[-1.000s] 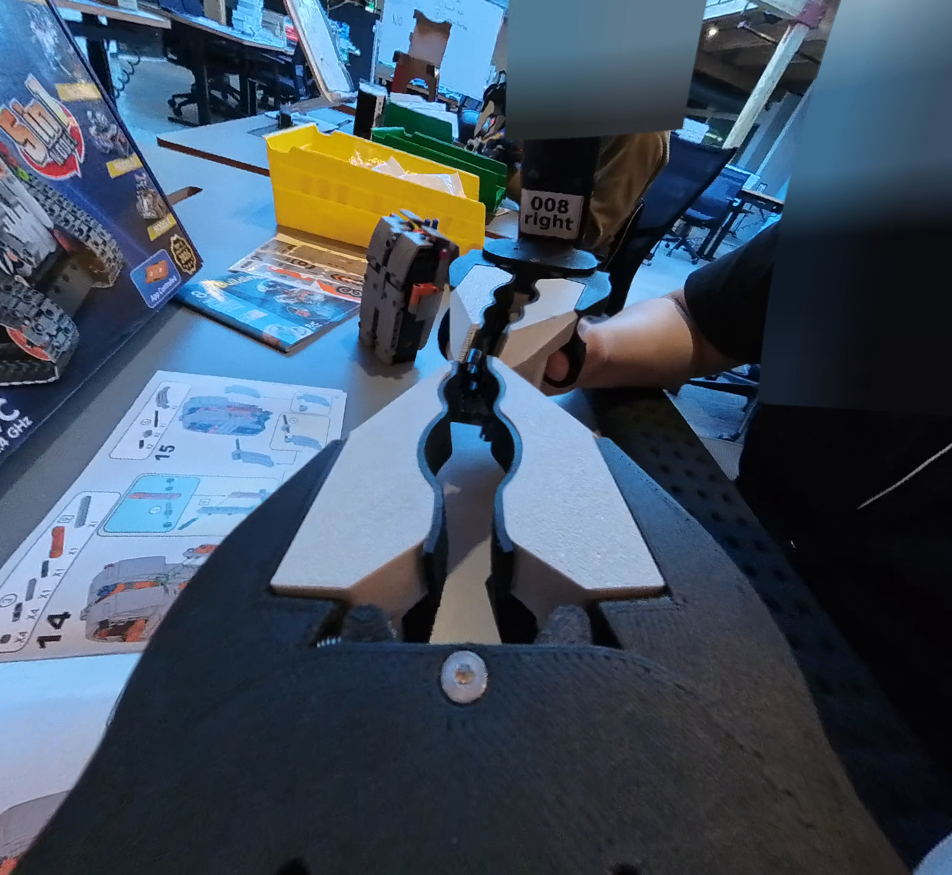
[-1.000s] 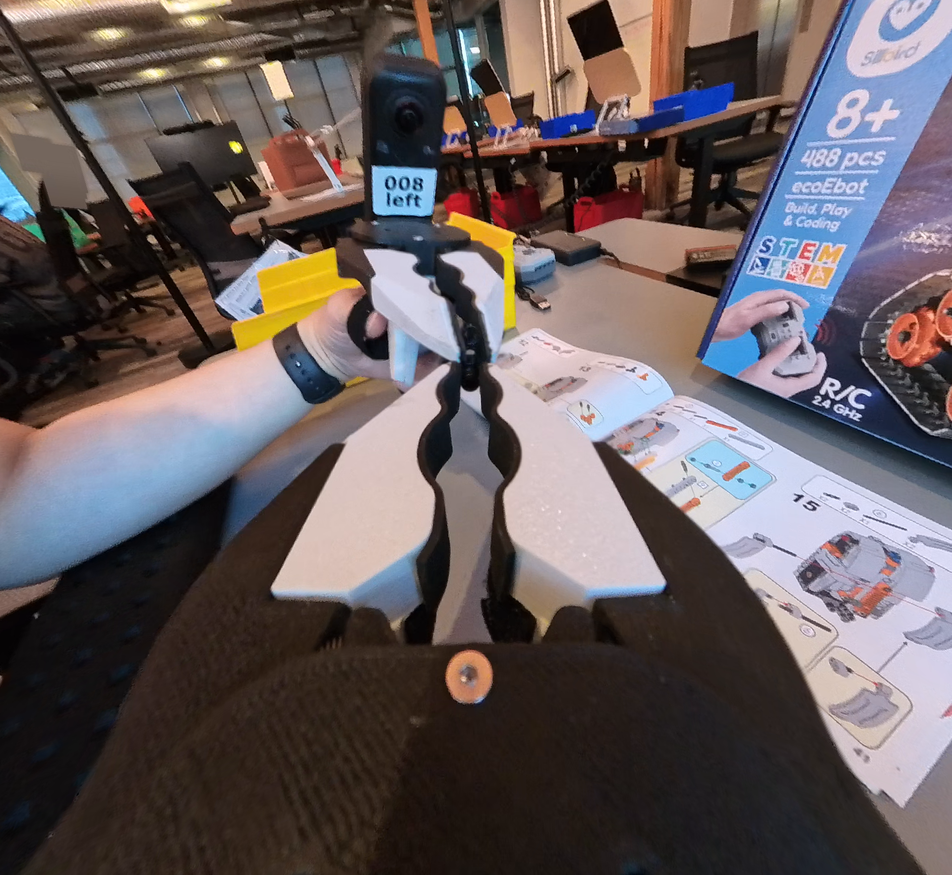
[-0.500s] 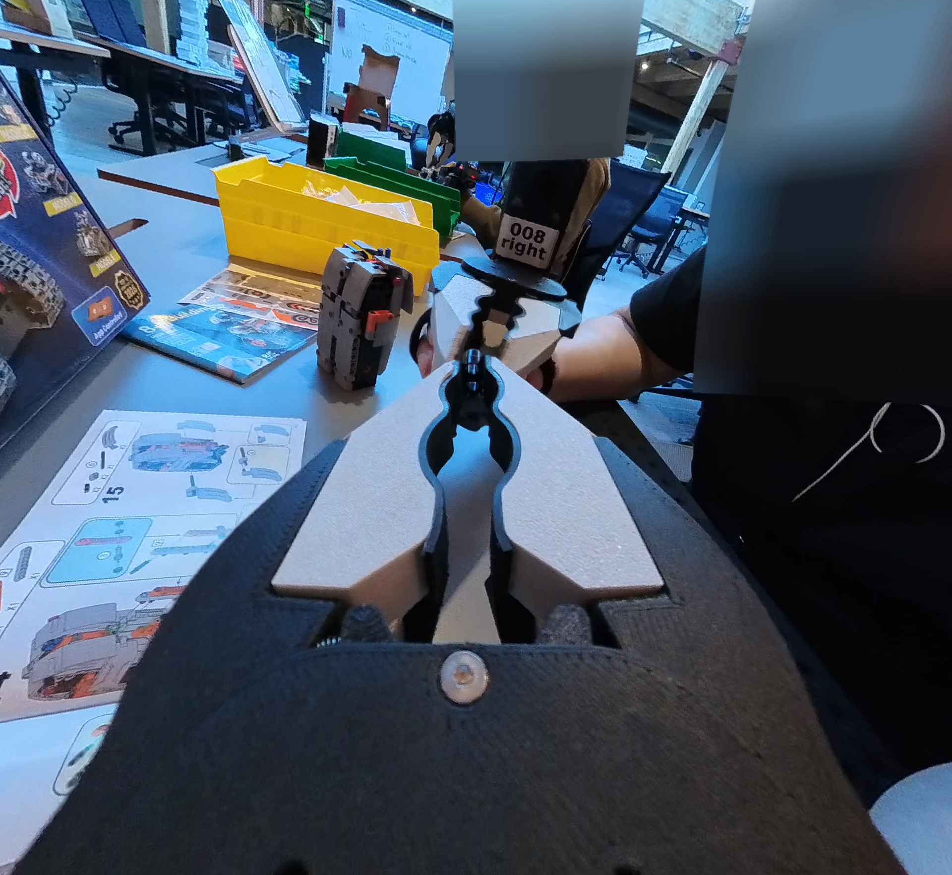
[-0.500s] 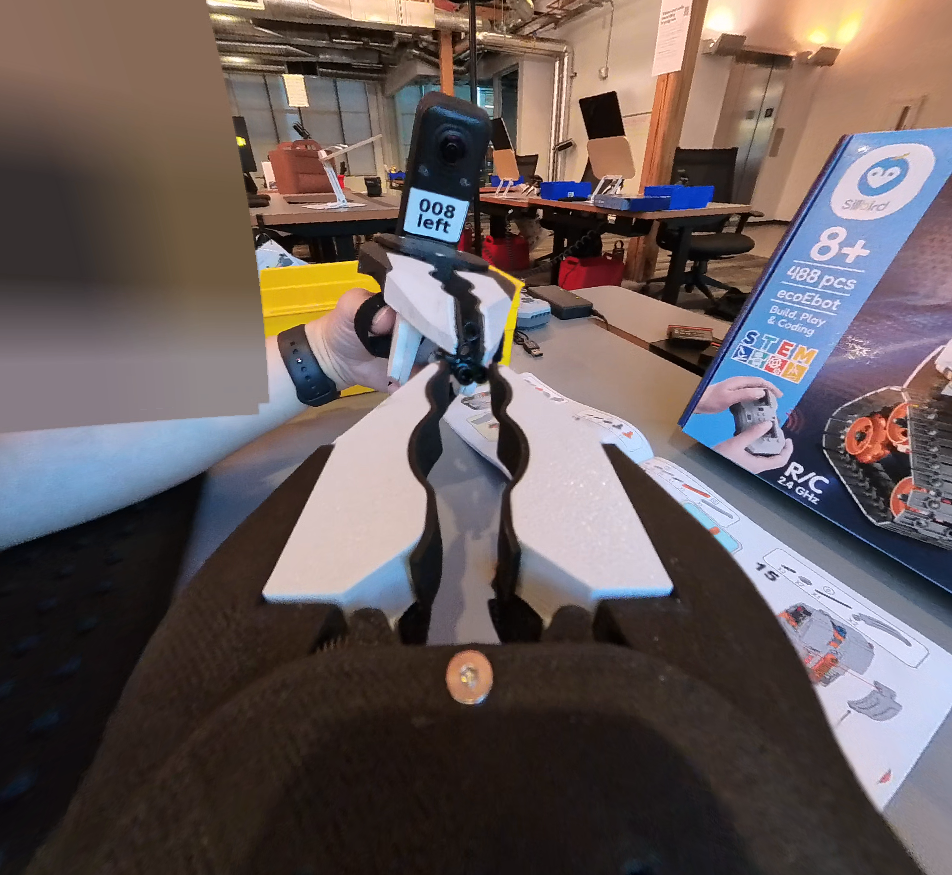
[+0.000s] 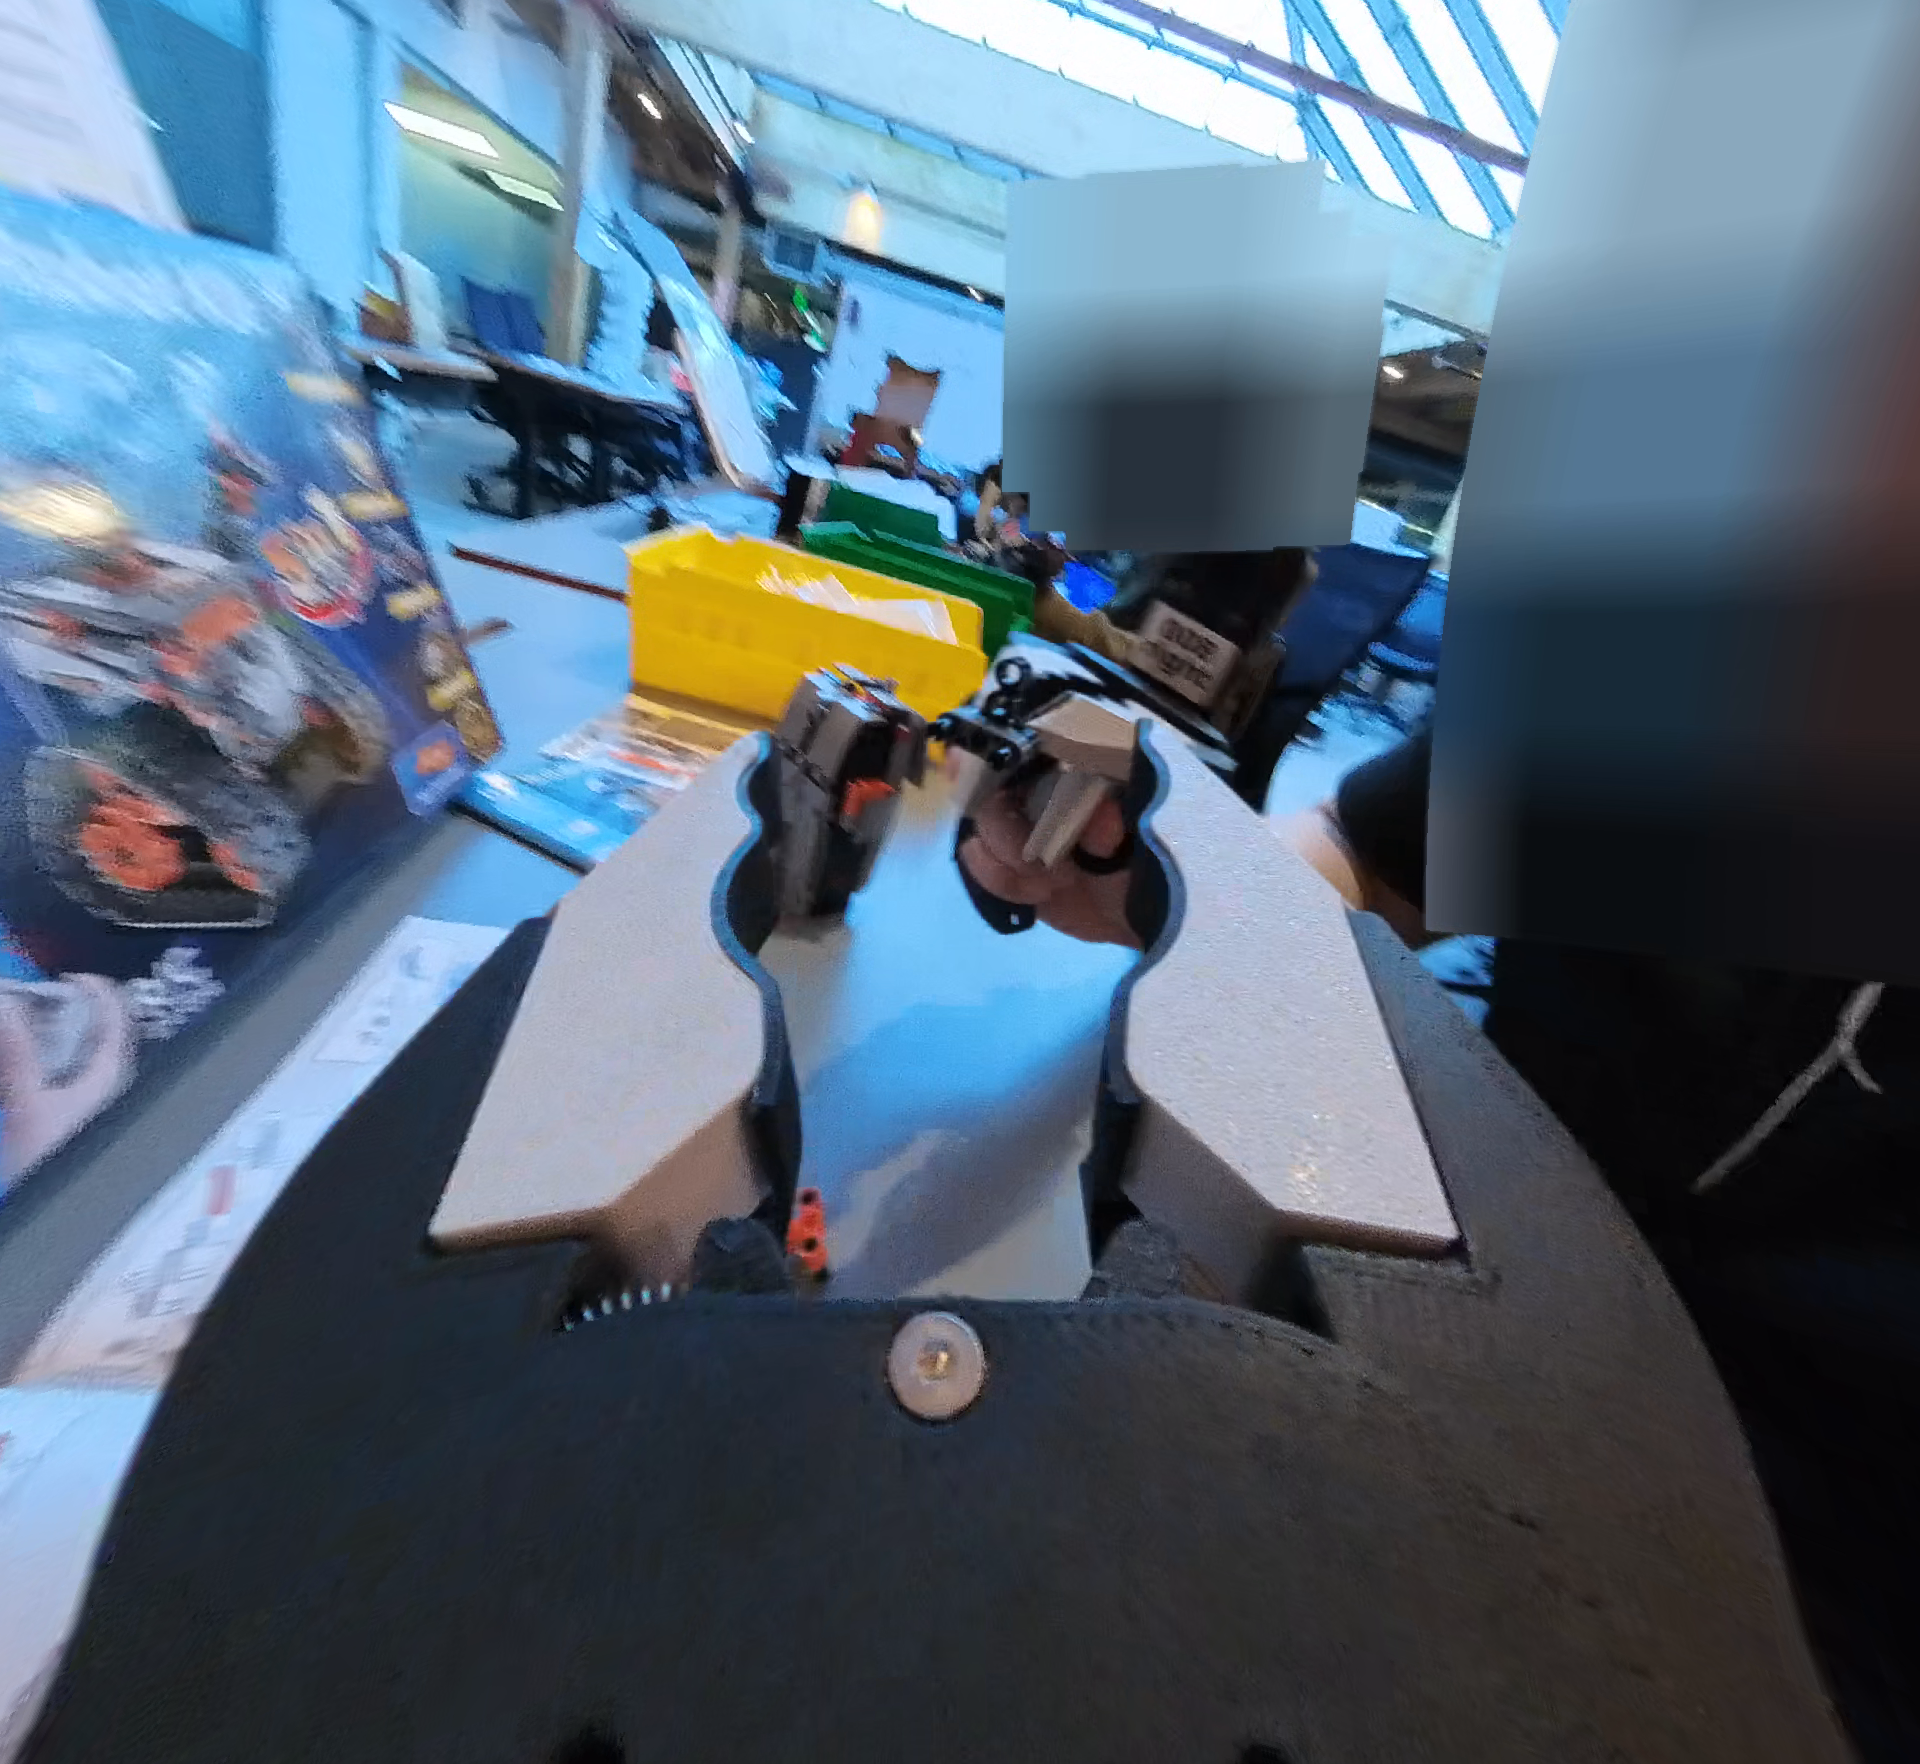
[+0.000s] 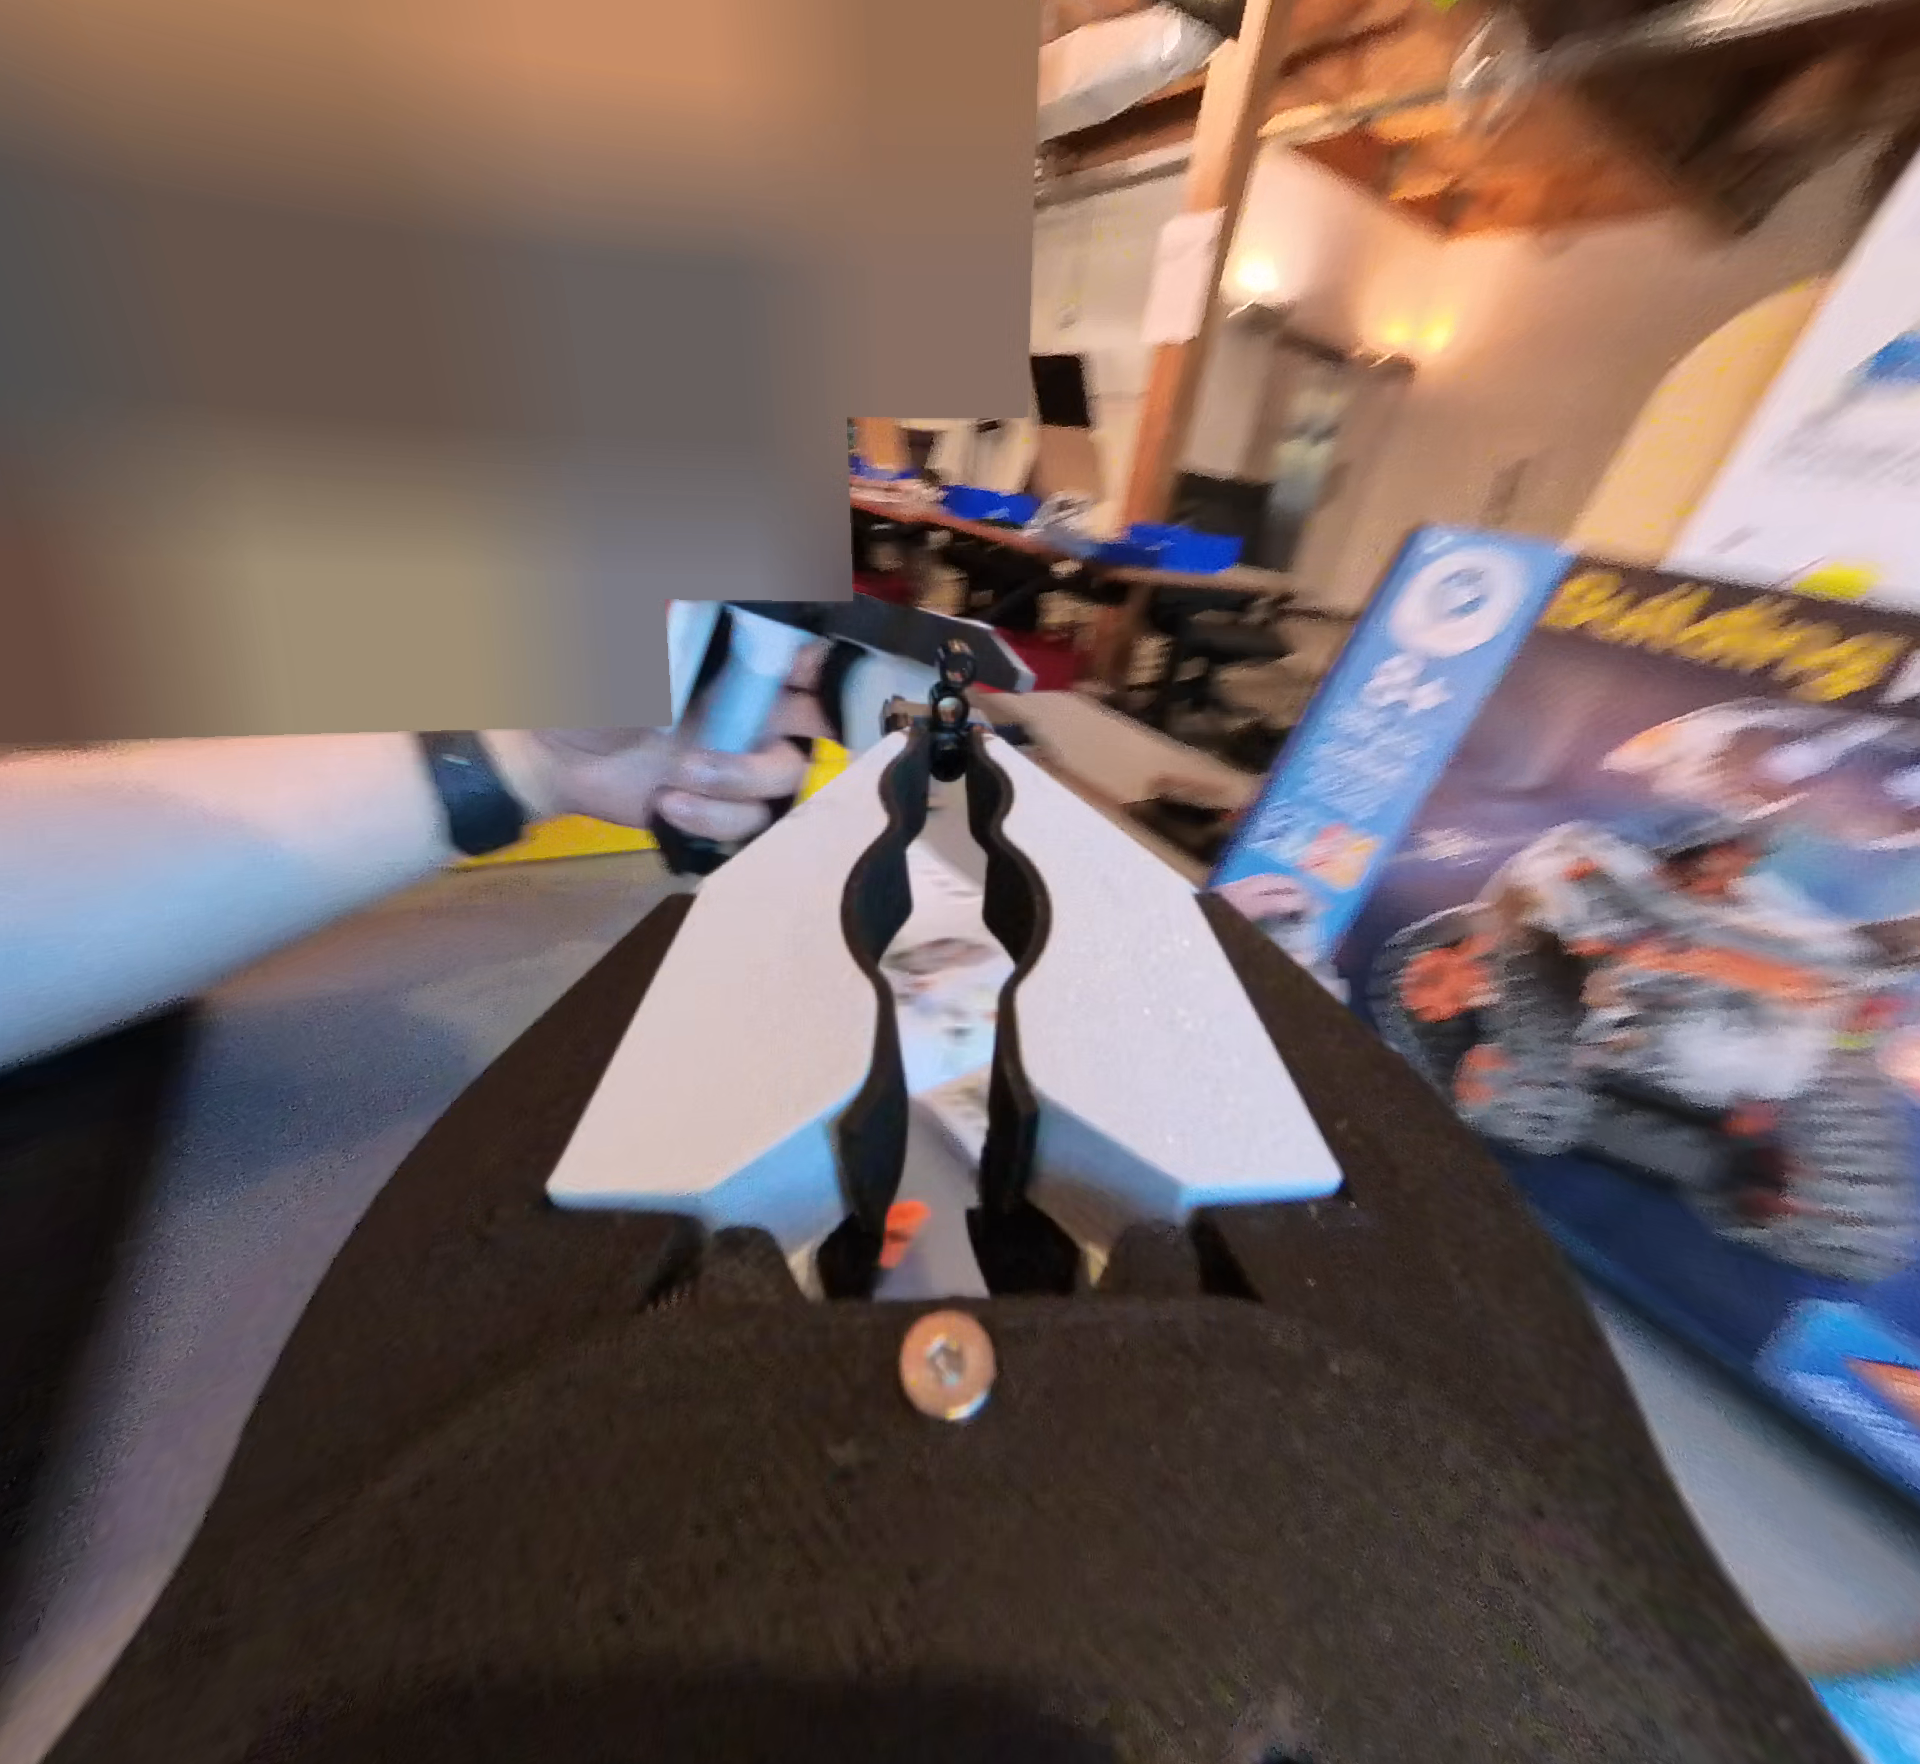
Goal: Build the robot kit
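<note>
The blue toy box [image 5: 197, 675] is standing at the table's [image 5: 935, 1039] left edge, with the yellow bin [image 5: 800, 634] behind and the dark brick-built block [image 5: 842, 779] upright between them. The left gripper [image 5: 945, 841] is hanging with jaws spread and empty just before that block. Beside the block, the right gripper [image 6: 945, 758] is pinching a small black connector piece [image 6: 948, 706] at its fingertips; it looks light, rigid and slippery, best held across its flat sides.

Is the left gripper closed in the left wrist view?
No, the left gripper is open, and the grey table shows in the wide gap between its two fingers.
</note>
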